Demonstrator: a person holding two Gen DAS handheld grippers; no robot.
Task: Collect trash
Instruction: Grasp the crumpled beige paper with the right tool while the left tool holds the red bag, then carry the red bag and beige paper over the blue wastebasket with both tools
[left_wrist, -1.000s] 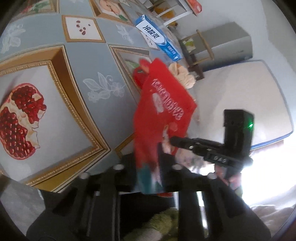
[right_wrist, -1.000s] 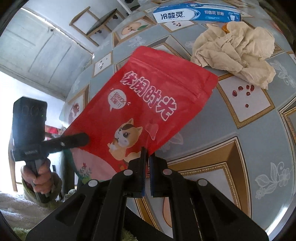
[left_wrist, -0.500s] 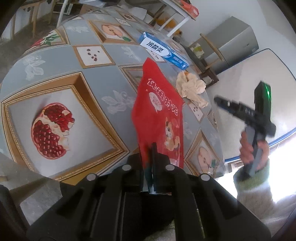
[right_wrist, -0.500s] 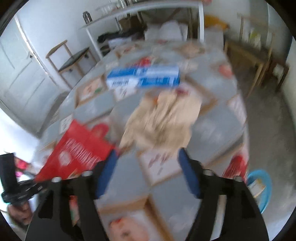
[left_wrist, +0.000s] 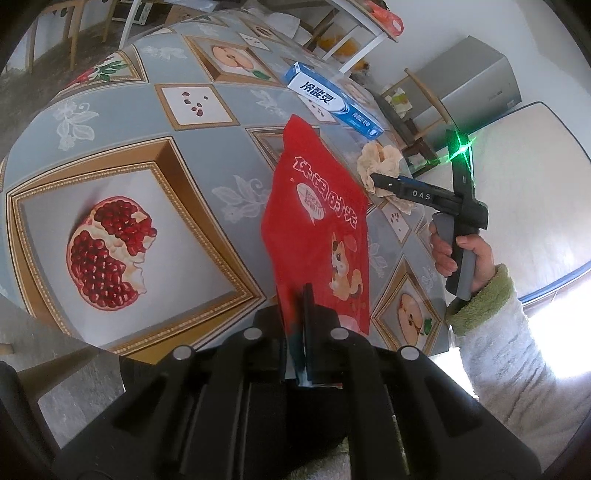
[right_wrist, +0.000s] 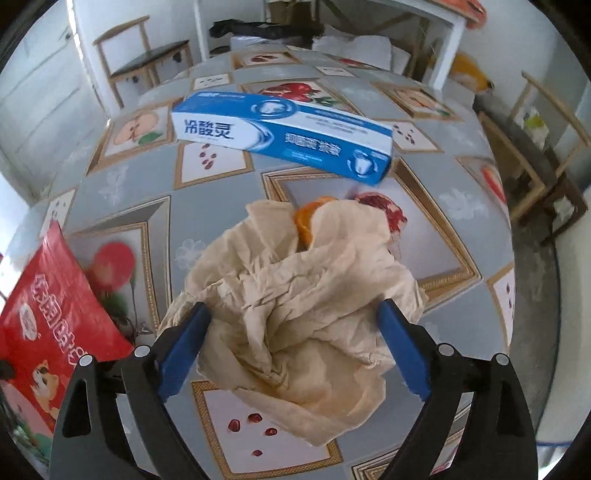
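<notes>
Toothpaste box (right_wrist: 282, 138) blocks beyond crumpled paper (right_wrist: 295, 314); tablecloth (right_wrist: 443, 236) rightward bare.

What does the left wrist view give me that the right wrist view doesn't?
Left wrist only: the left gripper shut on the red snack pouch, and the person's hand on the right gripper's handle.
Right wrist only: the right gripper, its fingers opening around the crumpled beige paper, and an orange peel under it.
Both: pouch, paper, blue toothpaste box.
</notes>
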